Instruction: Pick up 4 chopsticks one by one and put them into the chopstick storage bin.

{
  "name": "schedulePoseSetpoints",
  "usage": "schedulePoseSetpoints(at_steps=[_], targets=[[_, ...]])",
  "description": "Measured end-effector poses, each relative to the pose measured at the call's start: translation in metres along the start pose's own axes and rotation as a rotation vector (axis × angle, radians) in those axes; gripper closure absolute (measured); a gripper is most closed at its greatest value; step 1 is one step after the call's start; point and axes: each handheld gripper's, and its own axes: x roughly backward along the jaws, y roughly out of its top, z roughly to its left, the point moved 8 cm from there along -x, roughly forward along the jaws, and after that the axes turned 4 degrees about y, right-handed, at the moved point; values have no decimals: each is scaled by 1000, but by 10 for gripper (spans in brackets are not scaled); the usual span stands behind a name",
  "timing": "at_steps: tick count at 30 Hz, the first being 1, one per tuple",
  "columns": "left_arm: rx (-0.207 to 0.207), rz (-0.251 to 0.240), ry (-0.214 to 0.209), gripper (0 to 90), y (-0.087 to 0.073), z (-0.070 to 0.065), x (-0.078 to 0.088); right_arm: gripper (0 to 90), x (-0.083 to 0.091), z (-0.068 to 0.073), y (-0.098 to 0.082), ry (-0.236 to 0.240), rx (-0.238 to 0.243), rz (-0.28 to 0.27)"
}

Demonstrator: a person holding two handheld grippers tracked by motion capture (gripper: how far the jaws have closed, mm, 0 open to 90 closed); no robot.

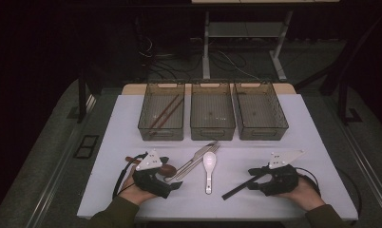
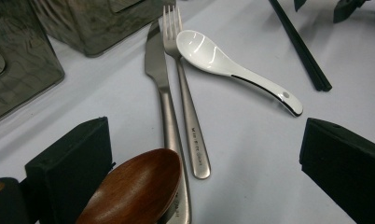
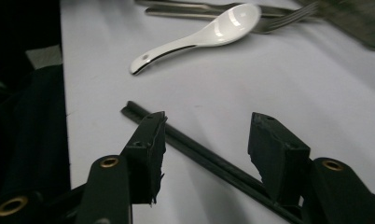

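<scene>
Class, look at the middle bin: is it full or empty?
Empty: the middle bin shows only its bare mesh floor, while the left bin holds chopsticks.

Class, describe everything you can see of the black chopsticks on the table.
The black chopsticks are a pair of thin, straight, dark sticks with a matte look, lying flat and side by side on the white table, right of the white spoon. They run slantwise between the right gripper's jaws, which straddle them half closed; whether the pads touch them cannot be told.
</scene>
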Motion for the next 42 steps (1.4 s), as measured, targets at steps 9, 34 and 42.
schedulePoseSetpoints(at_steps=[9,34,42], targets=[[10,-5,-4,16,1,0,0,532,-24,11,9,60,55,57],[10,7,-8,26,0,-1,0,662,-65,34,13,145,286,195],[10,7,-12,26,0,-1,0,740,-66,32,13,126,319,195]])
